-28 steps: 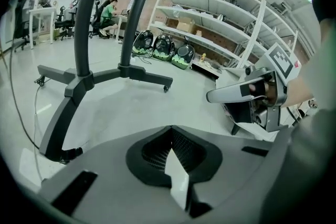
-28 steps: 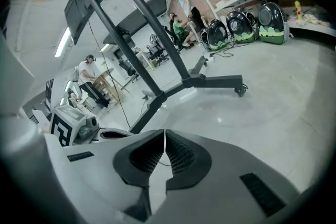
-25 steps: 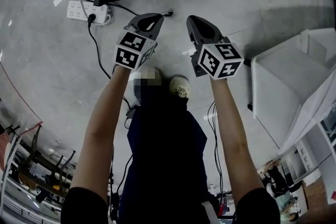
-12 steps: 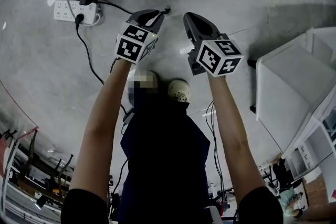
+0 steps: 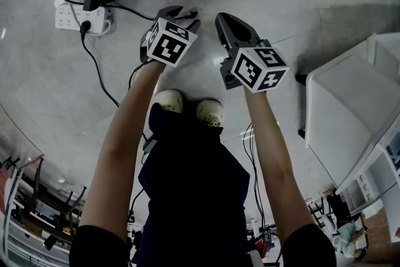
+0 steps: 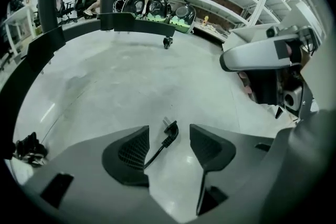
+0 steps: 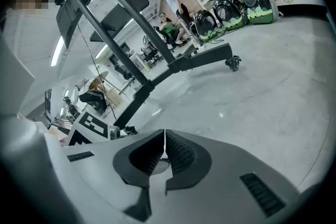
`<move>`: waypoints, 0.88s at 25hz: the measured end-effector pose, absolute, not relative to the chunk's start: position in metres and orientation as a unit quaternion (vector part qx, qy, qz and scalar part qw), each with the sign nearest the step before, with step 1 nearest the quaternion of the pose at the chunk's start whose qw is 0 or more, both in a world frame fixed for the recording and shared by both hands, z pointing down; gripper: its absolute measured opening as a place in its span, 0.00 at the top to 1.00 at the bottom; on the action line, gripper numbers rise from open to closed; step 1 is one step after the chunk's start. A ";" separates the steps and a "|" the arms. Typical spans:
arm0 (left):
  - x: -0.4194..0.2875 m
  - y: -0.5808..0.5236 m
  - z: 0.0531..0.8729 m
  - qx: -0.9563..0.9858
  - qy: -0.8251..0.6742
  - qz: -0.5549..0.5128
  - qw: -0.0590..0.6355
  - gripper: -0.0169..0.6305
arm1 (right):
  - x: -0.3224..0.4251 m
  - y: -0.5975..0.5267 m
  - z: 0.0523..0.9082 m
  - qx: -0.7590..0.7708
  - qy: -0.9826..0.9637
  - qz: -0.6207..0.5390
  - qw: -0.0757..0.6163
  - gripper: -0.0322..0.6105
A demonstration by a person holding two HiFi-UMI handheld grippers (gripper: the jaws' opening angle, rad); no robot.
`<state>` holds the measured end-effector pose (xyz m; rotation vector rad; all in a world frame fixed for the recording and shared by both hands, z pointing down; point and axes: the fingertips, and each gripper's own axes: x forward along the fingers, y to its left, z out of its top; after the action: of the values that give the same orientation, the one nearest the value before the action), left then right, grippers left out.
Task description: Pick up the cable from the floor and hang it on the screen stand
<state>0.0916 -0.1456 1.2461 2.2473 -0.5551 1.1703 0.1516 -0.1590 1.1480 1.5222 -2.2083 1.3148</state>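
Left gripper was held low over the concrete floor with its jaws opening, already wide apart. The cable's angled plug end lay on the floor between them, nearer the left pad, and neither pad touched it. The cord ran back under the left jaw. Right gripper was just to the right, its jaws closed together on nothing. Risks as judged: the cord was thin and flat on the floor, so a close made too high would likely miss it, while one made too low would scrape the pads on the concrete. The off-centre plug could be nudged aside by the left pad before the right pad met it. A pinch on the plug tip alone might slip once the cord's weight came on. The rest of the cord's run could not be traced, so a snag near the person's shoes was possible. The screen stand stood to the far left, beside a power strip with other leads that could tangle.
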 end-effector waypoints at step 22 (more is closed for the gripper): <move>0.098 -0.145 1.283 0.808 -0.260 0.489 0.203 0.71 | 0.171 -0.143 1.174 0.522 -0.711 0.468 0.051 0.91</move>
<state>0.0983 -0.1452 1.2826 2.2548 -0.7258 1.3640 0.1706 -0.1428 1.1741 1.5892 -2.1651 1.4248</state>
